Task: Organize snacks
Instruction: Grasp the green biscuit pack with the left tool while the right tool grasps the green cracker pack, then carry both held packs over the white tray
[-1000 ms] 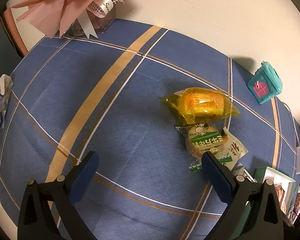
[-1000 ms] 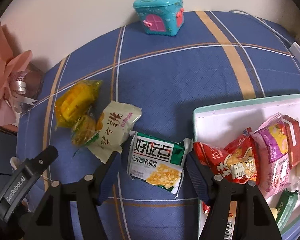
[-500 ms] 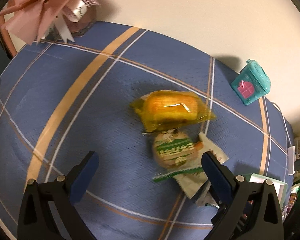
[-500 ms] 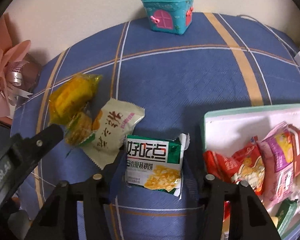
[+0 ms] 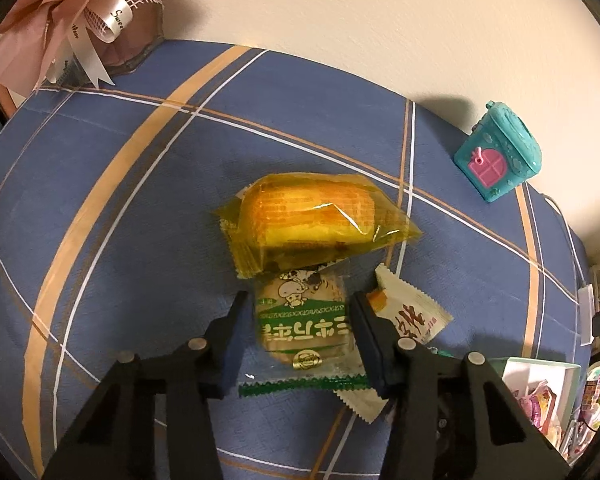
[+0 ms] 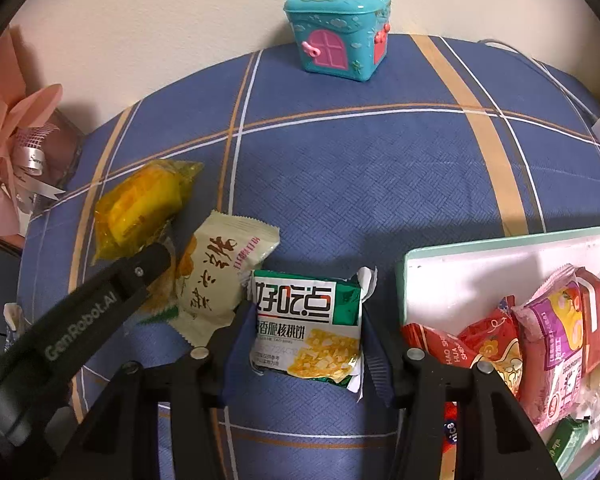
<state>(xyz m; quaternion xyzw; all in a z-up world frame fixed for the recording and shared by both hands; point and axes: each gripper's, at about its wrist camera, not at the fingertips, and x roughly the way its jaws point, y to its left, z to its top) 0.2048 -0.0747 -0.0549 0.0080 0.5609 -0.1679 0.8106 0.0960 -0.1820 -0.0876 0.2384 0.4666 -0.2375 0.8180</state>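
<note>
My left gripper (image 5: 300, 312) has its fingers closed against both sides of a clear, green-printed biscuit pack (image 5: 306, 326) lying on the blue plaid cloth. A yellow cake pack (image 5: 312, 216) lies just beyond it and a cream packet (image 5: 410, 316) to its right. My right gripper (image 6: 306, 320) has its fingers against both sides of a green-and-white walnut cookie pack (image 6: 310, 326) on the cloth. The left gripper's arm (image 6: 80, 312) shows in the right wrist view, with the cream packet (image 6: 216, 276) and yellow pack (image 6: 140, 208) beside it.
A white tray with a mint rim (image 6: 460, 272) holding several red and pink snack packs sits at the right. A teal toy house (image 6: 336, 36) stands by the wall. A pink bouquet (image 5: 72, 12) is at the far left corner.
Both grippers have moved forward and down and narrowed their fingers: the left onto the green-printed biscuit pack, the right onto the walnut cookie pack.
</note>
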